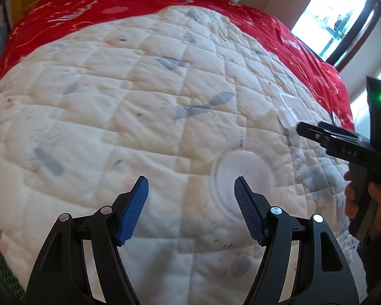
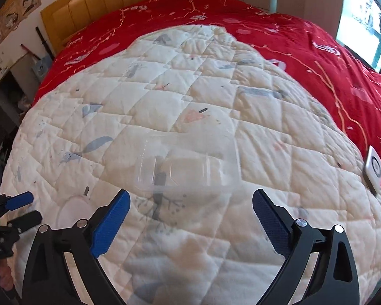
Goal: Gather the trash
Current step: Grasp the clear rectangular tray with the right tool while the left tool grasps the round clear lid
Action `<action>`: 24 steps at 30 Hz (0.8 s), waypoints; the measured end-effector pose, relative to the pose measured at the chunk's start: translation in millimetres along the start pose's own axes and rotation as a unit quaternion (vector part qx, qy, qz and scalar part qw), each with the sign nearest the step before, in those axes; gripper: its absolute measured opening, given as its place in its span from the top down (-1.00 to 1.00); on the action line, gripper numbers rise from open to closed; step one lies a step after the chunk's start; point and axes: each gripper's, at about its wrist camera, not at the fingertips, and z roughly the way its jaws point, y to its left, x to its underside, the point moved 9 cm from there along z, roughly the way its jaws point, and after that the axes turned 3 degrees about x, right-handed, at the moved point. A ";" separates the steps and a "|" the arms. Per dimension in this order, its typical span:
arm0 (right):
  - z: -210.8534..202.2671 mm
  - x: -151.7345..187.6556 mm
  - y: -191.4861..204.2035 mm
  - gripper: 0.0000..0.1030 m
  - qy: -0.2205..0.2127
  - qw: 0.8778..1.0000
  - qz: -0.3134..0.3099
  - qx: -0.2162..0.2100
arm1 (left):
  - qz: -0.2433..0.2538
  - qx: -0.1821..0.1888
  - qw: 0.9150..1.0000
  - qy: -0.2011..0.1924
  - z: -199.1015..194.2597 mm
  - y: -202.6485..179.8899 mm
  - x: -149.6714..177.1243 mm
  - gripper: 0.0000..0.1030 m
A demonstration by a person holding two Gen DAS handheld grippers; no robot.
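Observation:
A clear round plastic lid (image 1: pixel 243 175) lies flat on the white quilt (image 1: pixel 114 101). My left gripper (image 1: pixel 190 186) hovers over it, open, its right pad above the lid's left rim and nothing between the pads. A clear rectangular plastic container (image 2: pixel 188 162) rests on the quilt just ahead of my right gripper (image 2: pixel 190 194), which stands wide open and empty. In the left wrist view the same container (image 1: pixel 289 111) sits at the tip of the right gripper (image 1: pixel 302 129). In the right wrist view the round lid (image 2: pixel 73 211) and the left gripper (image 2: pixel 29 209) appear at the lower left.
The white quilt (image 2: pixel 216 89) lies over a red embroidered bedspread (image 2: pixel 304 45). A small white square device (image 2: pixel 373 170) rests at the quilt's right edge. A wooden headboard (image 2: pixel 101 2) stands behind, a window (image 1: pixel 330 17) to the right, shelves (image 2: pixel 5 96) to the left. A person's hand (image 1: pixel 368 198) holds the right gripper's handle.

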 end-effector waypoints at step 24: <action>-48.7 2.9 33.2 -0.67 -0.046 0.999 -0.016 -0.001 | 0.023 0.011 1.000 -0.011 -4.3 -18.4 5.9 0.95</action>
